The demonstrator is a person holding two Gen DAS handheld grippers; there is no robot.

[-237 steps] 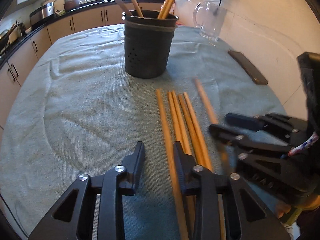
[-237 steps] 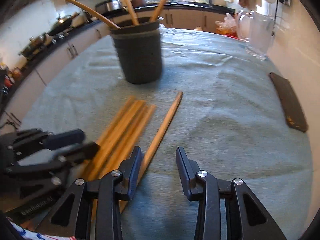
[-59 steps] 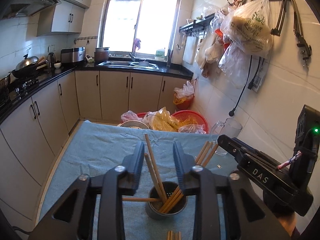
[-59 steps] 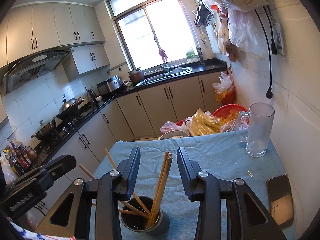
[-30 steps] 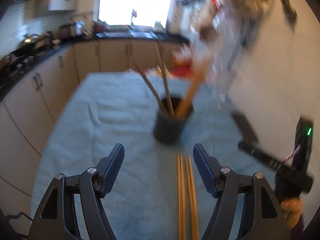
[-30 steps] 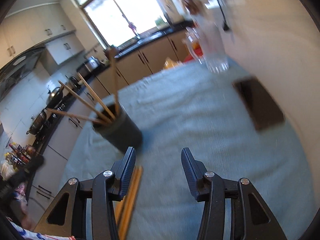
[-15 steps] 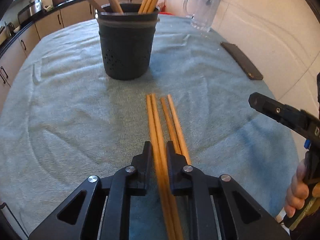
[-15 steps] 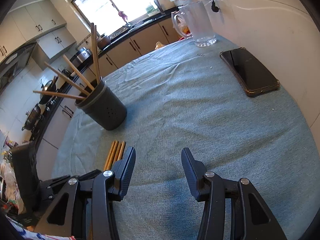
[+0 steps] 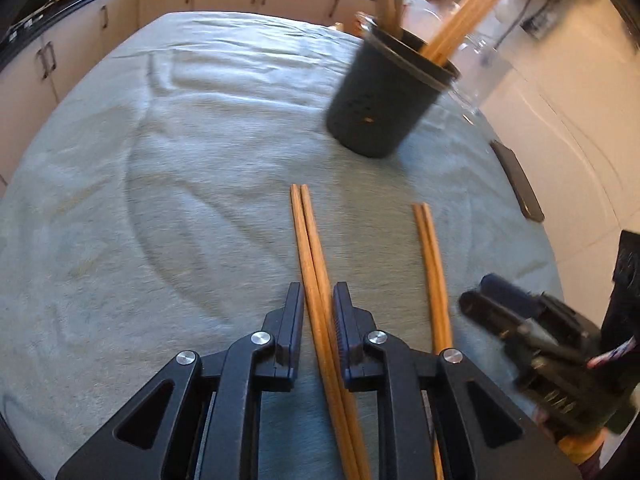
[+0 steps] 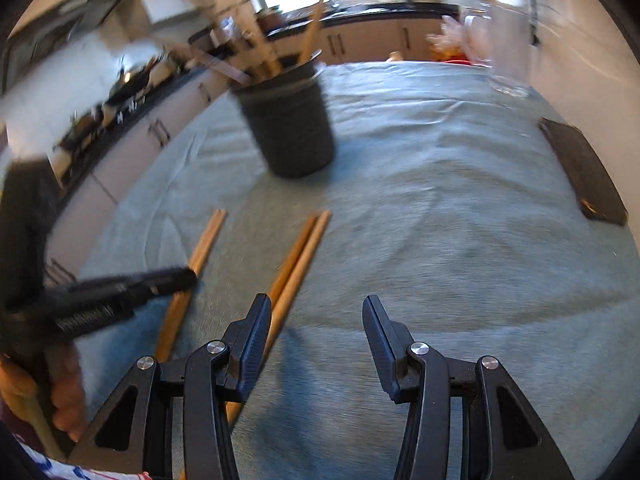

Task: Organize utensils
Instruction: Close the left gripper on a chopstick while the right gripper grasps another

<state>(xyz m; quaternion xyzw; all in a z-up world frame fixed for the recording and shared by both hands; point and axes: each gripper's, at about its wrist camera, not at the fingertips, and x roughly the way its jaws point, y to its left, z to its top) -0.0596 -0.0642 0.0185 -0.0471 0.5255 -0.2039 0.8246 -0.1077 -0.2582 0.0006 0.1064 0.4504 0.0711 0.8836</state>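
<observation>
My left gripper (image 9: pixel 316 312) is shut on a pair of wooden chopsticks (image 9: pixel 310 248) that point toward the dark perforated utensil holder (image 9: pixel 380 108), which holds several chopsticks. A second pair of chopsticks (image 9: pixel 430 256) lies on the cloth to the right. In the right wrist view my right gripper (image 10: pixel 316 336) is open and empty, low over the cloth, with that second pair (image 10: pixel 298 254) by its left finger. The holder (image 10: pixel 290 128) stands beyond. The left gripper (image 10: pixel 120 292) with its pair (image 10: pixel 200 248) shows at the left.
The table is covered by a grey-green cloth (image 9: pixel 180 152). A black phone (image 10: pixel 584 172) lies at the right edge and a glass mug (image 9: pixel 480 68) stands behind the holder. Kitchen cabinets run along the far side and left.
My left gripper has closed on two chopsticks and shifted them left, apart from the other pair. My right gripper has come down and forward beside the remaining pair.
</observation>
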